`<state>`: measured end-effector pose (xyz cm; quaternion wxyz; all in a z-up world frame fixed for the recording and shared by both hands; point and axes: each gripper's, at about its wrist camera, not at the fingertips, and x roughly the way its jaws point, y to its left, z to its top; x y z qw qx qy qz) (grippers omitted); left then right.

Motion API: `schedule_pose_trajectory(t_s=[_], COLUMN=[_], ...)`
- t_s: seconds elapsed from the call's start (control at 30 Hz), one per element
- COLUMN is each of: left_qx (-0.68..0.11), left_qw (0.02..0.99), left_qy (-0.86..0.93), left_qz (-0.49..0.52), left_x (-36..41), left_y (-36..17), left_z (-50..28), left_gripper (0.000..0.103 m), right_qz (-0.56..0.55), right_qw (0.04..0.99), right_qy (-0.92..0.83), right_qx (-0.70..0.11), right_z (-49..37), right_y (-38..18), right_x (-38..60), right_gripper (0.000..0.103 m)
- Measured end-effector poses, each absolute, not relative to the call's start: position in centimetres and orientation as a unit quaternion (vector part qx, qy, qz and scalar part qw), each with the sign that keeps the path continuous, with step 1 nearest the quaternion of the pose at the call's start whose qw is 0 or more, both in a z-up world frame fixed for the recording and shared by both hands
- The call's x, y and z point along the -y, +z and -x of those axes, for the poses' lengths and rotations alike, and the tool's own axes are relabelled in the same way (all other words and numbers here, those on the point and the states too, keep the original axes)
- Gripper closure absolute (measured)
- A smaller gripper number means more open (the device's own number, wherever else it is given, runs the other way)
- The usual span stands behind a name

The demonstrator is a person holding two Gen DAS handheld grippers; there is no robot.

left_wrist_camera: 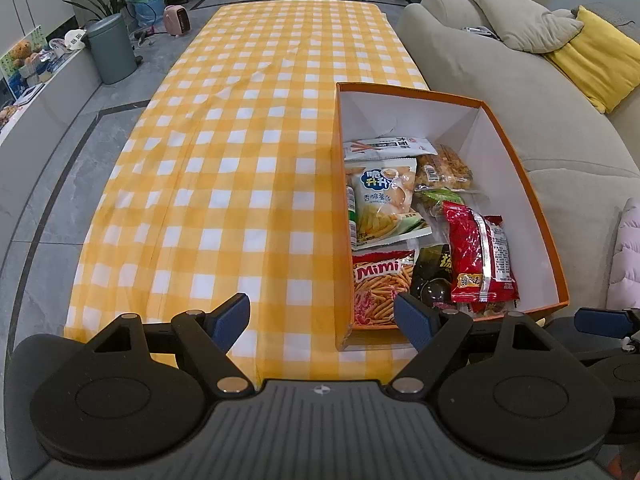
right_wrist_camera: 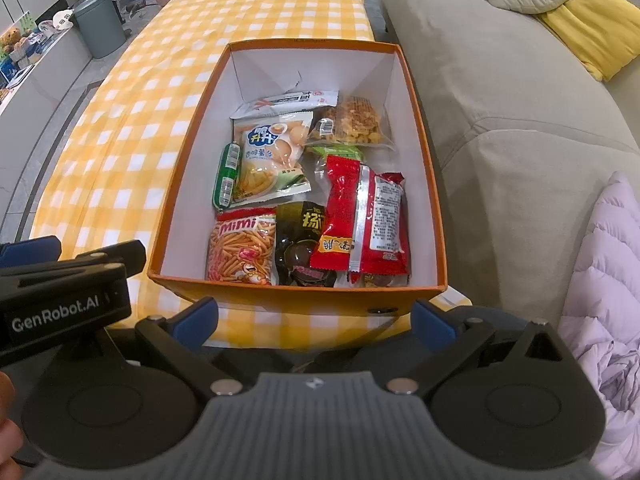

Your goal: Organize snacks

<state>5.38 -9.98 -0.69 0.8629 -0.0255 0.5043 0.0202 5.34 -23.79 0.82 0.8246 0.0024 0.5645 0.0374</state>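
Note:
An orange box (right_wrist_camera: 430,168) with white inside walls stands on the yellow checked tablecloth (left_wrist_camera: 224,152) near the table's front right corner; it also shows in the left wrist view (left_wrist_camera: 532,208). Several snack packs lie in it: a Mimi pack (right_wrist_camera: 242,246), a red pack (right_wrist_camera: 360,220), a pale egg-print pack (right_wrist_camera: 272,156), a green tube (right_wrist_camera: 228,174), a black pack (right_wrist_camera: 302,244). My left gripper (left_wrist_camera: 322,320) is open and empty, just before the box's near left corner. My right gripper (right_wrist_camera: 316,320) is open and empty in front of the box's near wall.
A beige sofa (right_wrist_camera: 500,92) with a yellow cushion (right_wrist_camera: 592,20) runs along the table's right side. A lilac quilted jacket (right_wrist_camera: 608,280) lies at the right. A grey bin (left_wrist_camera: 110,48), plants and a pink heater (left_wrist_camera: 178,20) stand on the floor at far left.

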Motion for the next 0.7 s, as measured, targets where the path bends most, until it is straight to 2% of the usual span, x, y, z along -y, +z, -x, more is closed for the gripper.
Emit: schedule_pose_trajectory(t_s=[0.7], left_qx=[-0.506], left_qw=[0.862], left_qy=[0.014], left_qz=[0.023], left_x=[9.64], left_y=[-1.08], left_z=[-5.52], left_gripper=[0.007], right_qz=[0.001], right_qw=[0.823], right_qy=[0.038], right_qx=[-0.566], right_z=[-5.34], right_y=[0.42], right_x=[23.56], right_gripper=[0.003])
